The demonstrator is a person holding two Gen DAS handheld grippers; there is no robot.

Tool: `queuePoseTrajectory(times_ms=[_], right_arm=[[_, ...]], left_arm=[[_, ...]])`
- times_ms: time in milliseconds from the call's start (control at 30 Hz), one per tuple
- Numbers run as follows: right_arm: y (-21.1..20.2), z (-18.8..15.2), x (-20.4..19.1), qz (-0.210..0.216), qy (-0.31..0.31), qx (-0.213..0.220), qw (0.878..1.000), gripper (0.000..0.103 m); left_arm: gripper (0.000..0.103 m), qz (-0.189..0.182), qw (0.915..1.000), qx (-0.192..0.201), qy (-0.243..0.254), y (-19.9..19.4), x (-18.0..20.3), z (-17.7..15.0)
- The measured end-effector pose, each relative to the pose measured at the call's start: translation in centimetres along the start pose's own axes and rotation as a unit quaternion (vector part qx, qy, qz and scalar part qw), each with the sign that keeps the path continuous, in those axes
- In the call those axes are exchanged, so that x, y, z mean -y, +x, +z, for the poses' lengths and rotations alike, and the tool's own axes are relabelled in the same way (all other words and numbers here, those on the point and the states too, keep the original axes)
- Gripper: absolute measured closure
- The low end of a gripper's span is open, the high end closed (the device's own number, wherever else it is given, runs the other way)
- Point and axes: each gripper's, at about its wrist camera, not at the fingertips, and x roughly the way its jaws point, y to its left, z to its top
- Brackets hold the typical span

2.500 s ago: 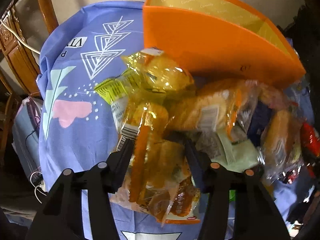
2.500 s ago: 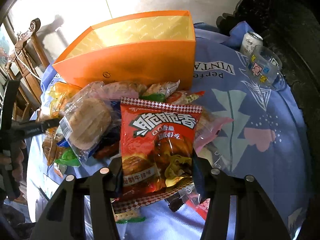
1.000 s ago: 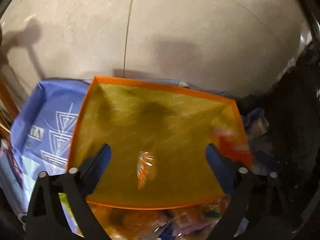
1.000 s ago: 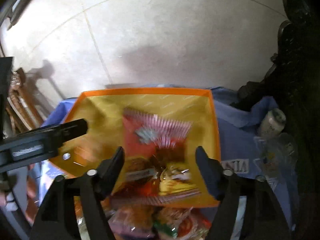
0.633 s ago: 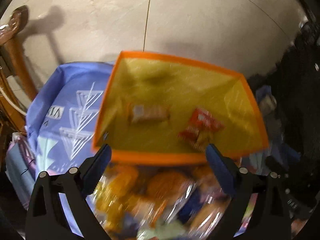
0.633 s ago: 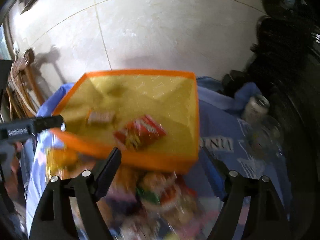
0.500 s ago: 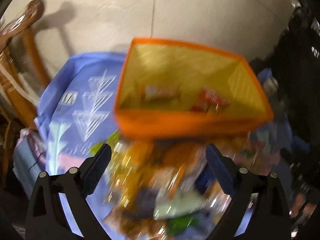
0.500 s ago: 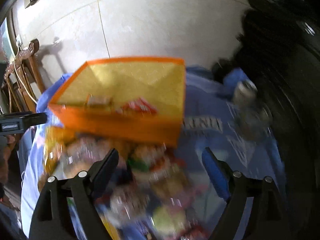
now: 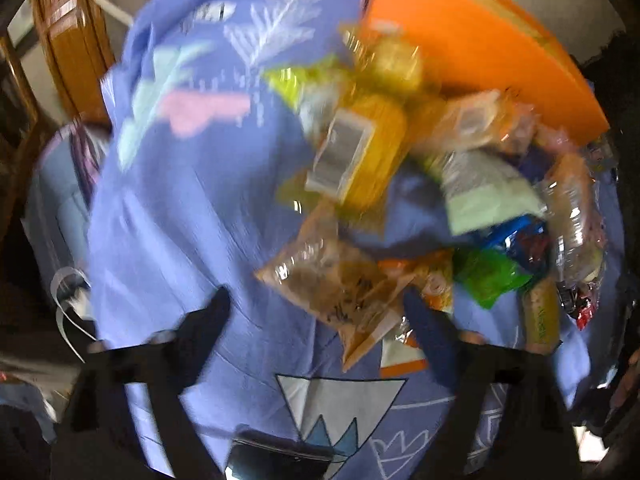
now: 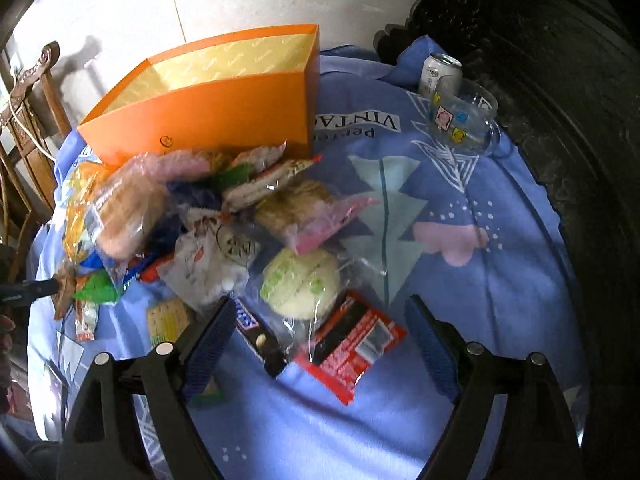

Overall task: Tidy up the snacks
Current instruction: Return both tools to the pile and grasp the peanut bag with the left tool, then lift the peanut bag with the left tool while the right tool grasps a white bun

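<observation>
A heap of wrapped snacks (image 10: pixel 208 216) is seen spread across a blue printed cloth (image 10: pixel 460 280), filling the left and centre of the right wrist view, with an orange box (image 10: pixel 208 116) standing just behind it at upper centre. The box's yellow lining is visible; its contents cannot be made out. At the near edge of the heap, a round pale bun with green marks (image 10: pixel 300 280) is shown in clear wrap, with a red packet (image 10: pixel 352 344) and a dark bar (image 10: pixel 256 340) lying just below it. The right gripper (image 10: pixel 316 328) is held above these items with its blue-padded jaws spread wide and nothing clasped; the bun, packet and bar appear in the gap between the pads.

In the blurred left wrist view, the heap (image 9: pixel 420 200) is seen at centre right, the box (image 9: pixel 472 48) at upper right. A brownish clear packet (image 9: pixel 336 284) lies nearest the left gripper (image 9: pixel 316 320), whose jaws are closing, though nothing is gripped; the packet's lower end sits between the pads.

At the upper right of the right wrist view, a can (image 10: pixel 440 74) and a glass mug (image 10: pixel 464 118) are placed side by side on the cloth, well apart from the heap. A wooden chair (image 10: pixel 28 120) is seen at the left edge.
</observation>
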Motion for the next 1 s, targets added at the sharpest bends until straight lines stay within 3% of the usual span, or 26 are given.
queuePoseTrajectory(times_ms=[67, 200, 333, 467, 567, 633, 733, 800, 933, 1000], right_arm=[[-0.1, -0.6, 0.0, -0.004, -0.001, -0.001, 1.0, 0.017], [0.1, -1.5, 0.7, -0.015, 0.003, -0.012, 1.0, 0.017], [1.7, -1.9, 1.3, -0.021, 0.021, -0.033, 0.999, 0.017], [3.2, -0.6, 0.7, -0.013, 0.029, -0.03, 0.999, 0.017], [5.6, 0.5, -0.3, -0.026, 0.008, -0.053, 0.998, 0.017], [6.8, 0.9, -0.5, -0.011, 0.015, -0.063, 0.998, 0.018], [7.9, 1.4, -1.1, -0.001, 0.024, -0.076, 0.997, 0.04], [7.7, 1.6, -1.4, 0.005, 0.034, -0.085, 0.996, 0.045], [6.3, 1.1, -1.3, 0.011, 0.032, -0.086, 0.996, 0.05], [5.3, 0.6, -0.7, 0.024, 0.046, -0.085, 0.995, 0.05]], left_arm=[[0.033, -0.02, 0.9996, 0.0, -0.021, 0.8, -0.4, 0.0], [0.034, -0.01, 0.9999, 0.003, -0.007, 1.8, 0.6, 0.1], [0.053, -0.032, 0.9994, 0.005, -0.011, 1.9, 1.2, -0.3], [0.055, -0.028, 0.9996, 0.002, 0.004, 1.8, 1.5, -0.9], [0.055, -0.022, 0.9997, 0.002, 0.007, 1.6, 2.1, -1.1], [0.052, -0.019, 0.9998, 0.003, 0.003, 1.7, 2.3, -1.0], [0.044, -0.015, 0.9998, 0.005, -0.01, 2.5, 2.8, 0.1], [0.044, -0.02, 0.9997, 0.004, -0.015, 2.7, 3.1, 0.5], [0.066, -0.029, 0.9996, 0.001, 0.003, 2.5, 3.5, 0.9], [0.066, -0.025, 0.9996, 0.005, 0.013, 1.8, 3.9, 0.7]])
